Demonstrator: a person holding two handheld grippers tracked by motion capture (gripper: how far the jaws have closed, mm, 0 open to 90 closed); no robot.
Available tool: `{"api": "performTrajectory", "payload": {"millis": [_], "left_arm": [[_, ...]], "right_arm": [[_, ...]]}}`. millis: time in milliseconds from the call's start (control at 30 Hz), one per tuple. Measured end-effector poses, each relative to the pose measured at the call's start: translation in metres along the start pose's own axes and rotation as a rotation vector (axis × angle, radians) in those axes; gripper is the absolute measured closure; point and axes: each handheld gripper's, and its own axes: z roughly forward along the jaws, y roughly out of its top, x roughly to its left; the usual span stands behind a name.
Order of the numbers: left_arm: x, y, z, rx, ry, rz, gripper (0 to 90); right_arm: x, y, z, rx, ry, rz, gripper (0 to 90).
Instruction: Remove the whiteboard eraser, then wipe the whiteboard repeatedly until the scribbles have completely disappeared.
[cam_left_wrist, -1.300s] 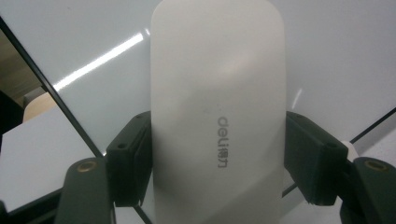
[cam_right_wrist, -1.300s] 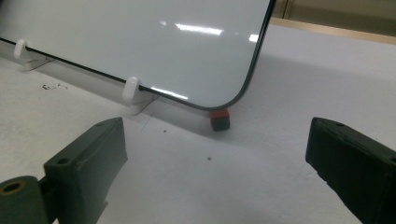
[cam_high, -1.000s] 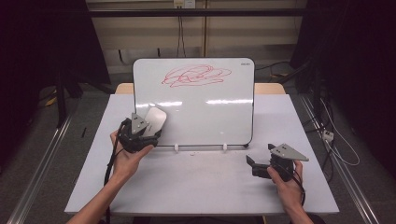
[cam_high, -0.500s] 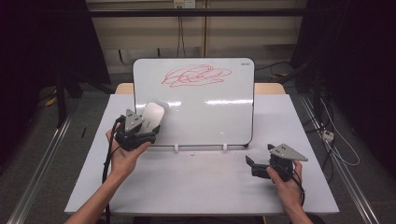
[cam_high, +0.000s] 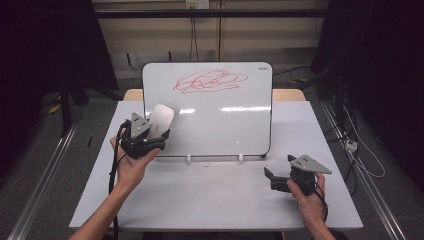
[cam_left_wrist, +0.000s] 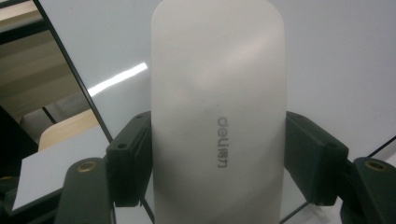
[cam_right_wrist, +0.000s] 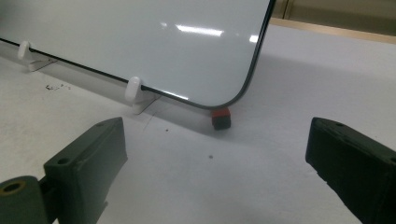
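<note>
At whiteboard (cam_high: 220, 115) lower-left: L gripper (cam_high: 150, 132) clamped on white eraser (cam_left_wrist: 219, 112). R gripper (cam_high: 280, 175) jaws apart, empty, on table (cam_high: 210, 200).

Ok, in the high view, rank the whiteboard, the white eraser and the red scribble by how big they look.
1. whiteboard, clearly largest.
2. red scribble.
3. white eraser, held in the left gripper, a little smaller than the scribble.
</note>
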Motion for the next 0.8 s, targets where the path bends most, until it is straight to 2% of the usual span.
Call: {"api": "performTrajectory", "payload": {"millis": [33,267,300,500,800], "left_arm": [[0.0,0.004,-0.001,-0.006,0.024,0.007,31.1],[0.006,0.016,-0.004,-0.032,0.043,0.006,31.2],[0.009,0.02,-0.005,-0.041,0.048,-0.011,31.1],[0.014,0.031,-0.002,-0.055,0.045,-0.037,31.1],[0.011,0.049,0.01,-0.046,0.047,-0.011,31.2]], "right_arm": [[0.0,0.0,0.0,0.001,0.0,0.001,5.0],[0.0,0.0,0.002,0.007,0.001,0.004,5.0],[0.001,0.0,0.002,0.009,0.002,0.002,5.0],[0.004,0.003,0.002,-0.004,0.004,-0.005,5.0],[0.002,0.004,0.007,0.005,0.007,-0.003,5.0]]}}
